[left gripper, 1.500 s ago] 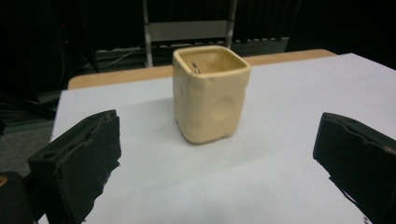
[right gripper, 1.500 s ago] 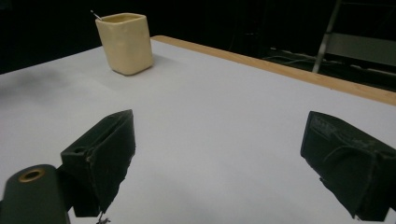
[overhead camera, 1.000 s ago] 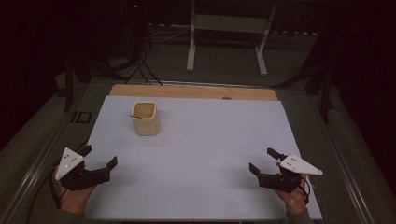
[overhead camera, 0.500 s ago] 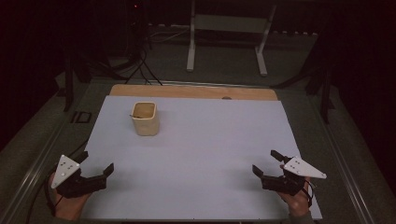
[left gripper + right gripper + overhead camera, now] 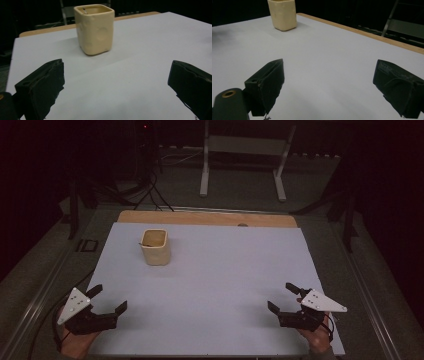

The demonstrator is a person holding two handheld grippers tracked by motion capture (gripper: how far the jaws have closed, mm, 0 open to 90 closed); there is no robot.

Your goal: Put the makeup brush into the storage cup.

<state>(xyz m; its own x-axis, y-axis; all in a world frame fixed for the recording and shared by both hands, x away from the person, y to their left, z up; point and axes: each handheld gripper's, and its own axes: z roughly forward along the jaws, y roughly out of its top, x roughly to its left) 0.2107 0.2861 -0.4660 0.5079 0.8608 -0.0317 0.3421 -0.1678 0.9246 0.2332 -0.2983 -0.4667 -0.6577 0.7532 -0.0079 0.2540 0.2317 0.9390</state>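
- No brand, label or writing can be read on the cup, the grippers or the sheet; the cup's cream wall shows only shallow dimples in the left gripper view.
- The left gripper (image 5: 109,299) is released, jaws spread wide with nothing between them, low over the near left corner of the white sheet (image 5: 225,280).
- The right gripper (image 5: 282,298) is likewise released, jaws wide apart and empty, near the sheet's near right corner.
- The cream cup (image 5: 155,246) stands upright on the sheet, well ahead of the left gripper and slightly to its right, apart from both jaws; in the left gripper view the cup (image 5: 94,28) sits above the gap between the jaws.
- From the right gripper the cup (image 5: 282,14) is far ahead and off to its left, well apart.
- Something thin and dark rests inside the cup at its rim; what it is cannot be told.
- Between the two grippers lies a broad bare stretch of sheet, with open room ahead of each set of jaws.
- Beyond the cup, the sheet's far edge leaves a strip of the wooden tabletop (image 5: 210,218) showing.
- Each gripper is close to the sheet's near edge and its own side edge, the left one partly out past the sheet's left edge.
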